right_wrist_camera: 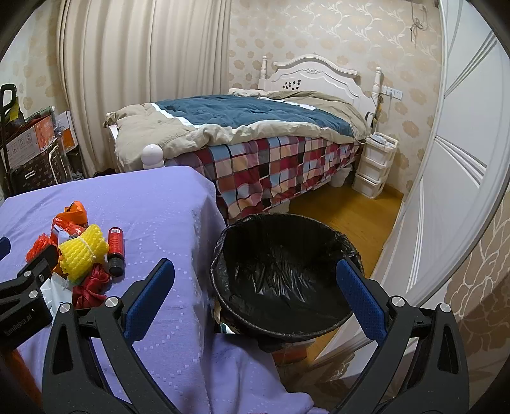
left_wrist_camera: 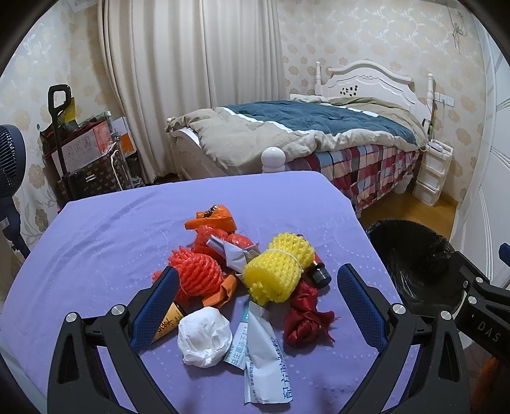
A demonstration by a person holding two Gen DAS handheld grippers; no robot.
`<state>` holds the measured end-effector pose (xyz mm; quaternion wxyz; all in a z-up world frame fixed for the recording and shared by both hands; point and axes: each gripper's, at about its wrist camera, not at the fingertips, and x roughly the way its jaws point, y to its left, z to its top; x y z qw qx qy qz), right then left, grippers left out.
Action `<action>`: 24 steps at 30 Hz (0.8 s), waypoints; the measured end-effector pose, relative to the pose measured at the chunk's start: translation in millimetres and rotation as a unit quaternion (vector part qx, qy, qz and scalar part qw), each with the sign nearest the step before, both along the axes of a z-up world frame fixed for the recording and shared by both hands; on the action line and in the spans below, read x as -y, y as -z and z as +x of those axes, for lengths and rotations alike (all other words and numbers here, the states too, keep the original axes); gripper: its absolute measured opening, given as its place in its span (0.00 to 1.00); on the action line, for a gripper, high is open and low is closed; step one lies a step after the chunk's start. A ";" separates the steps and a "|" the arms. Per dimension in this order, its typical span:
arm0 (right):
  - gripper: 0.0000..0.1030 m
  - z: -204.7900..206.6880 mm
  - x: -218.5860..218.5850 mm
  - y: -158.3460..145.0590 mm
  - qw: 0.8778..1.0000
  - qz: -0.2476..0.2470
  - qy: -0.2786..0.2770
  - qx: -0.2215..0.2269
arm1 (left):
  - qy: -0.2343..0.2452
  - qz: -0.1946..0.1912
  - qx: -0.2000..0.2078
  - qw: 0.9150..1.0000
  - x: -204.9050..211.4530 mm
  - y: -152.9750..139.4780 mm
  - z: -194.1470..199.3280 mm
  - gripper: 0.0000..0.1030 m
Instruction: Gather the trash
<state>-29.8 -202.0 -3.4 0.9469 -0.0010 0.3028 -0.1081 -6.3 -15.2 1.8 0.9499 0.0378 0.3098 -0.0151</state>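
Purple tablecloth (left_wrist_camera: 127,229) covers the table, lower centre. White wooden bed (left_wrist_camera: 366,79) upper right, teal-and-beige quilt (left_wrist_camera: 302,121) over a checked sheet (left_wrist_camera: 366,165). Cream pleated curtain (left_wrist_camera: 191,79) top centre. White plastic drawer unit (left_wrist_camera: 433,172) far right. Dark blue fan (left_wrist_camera: 9,156) left edge.

Walls: beige floral wallpaper (right_wrist_camera: 318,28).
Window side: cream curtains (left_wrist_camera: 191,63) hang closed to the floor.
Floor: yellowish wood floor (right_wrist_camera: 344,210).
Bed: white headboard (right_wrist_camera: 315,74), blue-and-tan quilt (right_wrist_camera: 242,111), checked sheet (right_wrist_camera: 277,165).
Beside the bed: white drawer unit (right_wrist_camera: 376,164).
Left corner: stacked boxes (left_wrist_camera: 86,143), dark fan (left_wrist_camera: 9,159).
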 end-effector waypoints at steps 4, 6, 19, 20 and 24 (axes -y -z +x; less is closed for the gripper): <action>0.96 0.1 0.5 0.4 1.000 -0.001 0.000 0.000 | 0.003 0.000 -0.001 1.000 0.6 8.2 -1.3 0.94; 0.96 0.2 0.6 0.4 1.000 0.000 0.000 0.000 | 0.002 -0.001 -0.003 1.000 -1.2 7.8 0.8 0.94; 0.96 -2.8 8.6 3.9 1.000 0.004 0.002 -0.001 | 0.003 0.000 -0.003 1.000 0.0 8.4 0.2 0.94; 0.96 -2.4 7.5 3.6 1.000 0.004 0.002 -0.001 | 0.002 0.000 -0.003 1.000 -1.0 9.2 1.1 0.94; 0.96 -2.5 7.9 3.7 1.000 0.004 0.002 -0.001 | 0.003 0.000 -0.004 1.000 -0.8 9.2 1.1 0.94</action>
